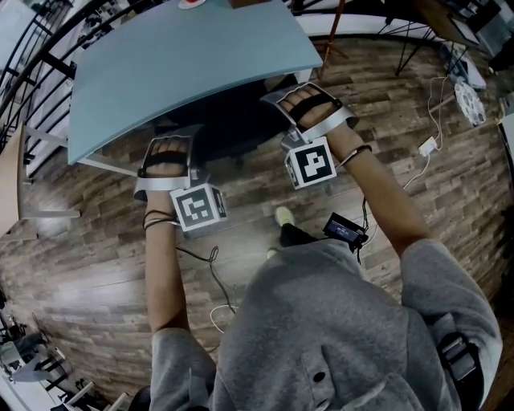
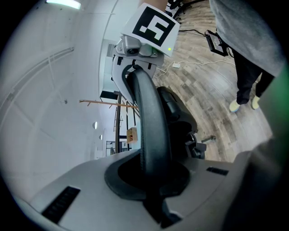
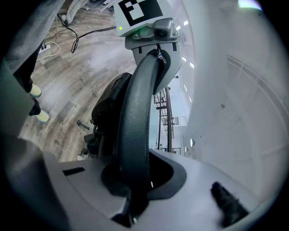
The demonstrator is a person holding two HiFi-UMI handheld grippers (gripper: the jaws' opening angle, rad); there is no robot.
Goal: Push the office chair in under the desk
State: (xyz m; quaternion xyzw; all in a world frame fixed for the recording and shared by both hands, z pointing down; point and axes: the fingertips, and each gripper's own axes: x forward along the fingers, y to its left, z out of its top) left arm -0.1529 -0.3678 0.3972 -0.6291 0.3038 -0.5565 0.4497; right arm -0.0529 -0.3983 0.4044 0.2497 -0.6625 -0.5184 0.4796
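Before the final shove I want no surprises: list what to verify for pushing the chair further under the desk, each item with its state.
1. The left gripper shut on the chair back rim: ok.
2. The right gripper shut on the same rim: ok.
3. The chair partly beneath the desk: ok.
4. Room between the grippers and the desk edge: cannot tell.
5. Wheels away from the floor cable: cannot tell, wheels hidden.

Light: even, soft, indoor; a ceiling lamp (image 2: 63, 3) glows at the left gripper view's top edge
Shadow: dark under the desk (image 1: 185, 64)
Distortion: strong fisheye, floor (image 1: 96, 265) planks bend; black corners in both gripper views
Focus: chair bar (image 2: 151, 117) sharp, closest foreground soft
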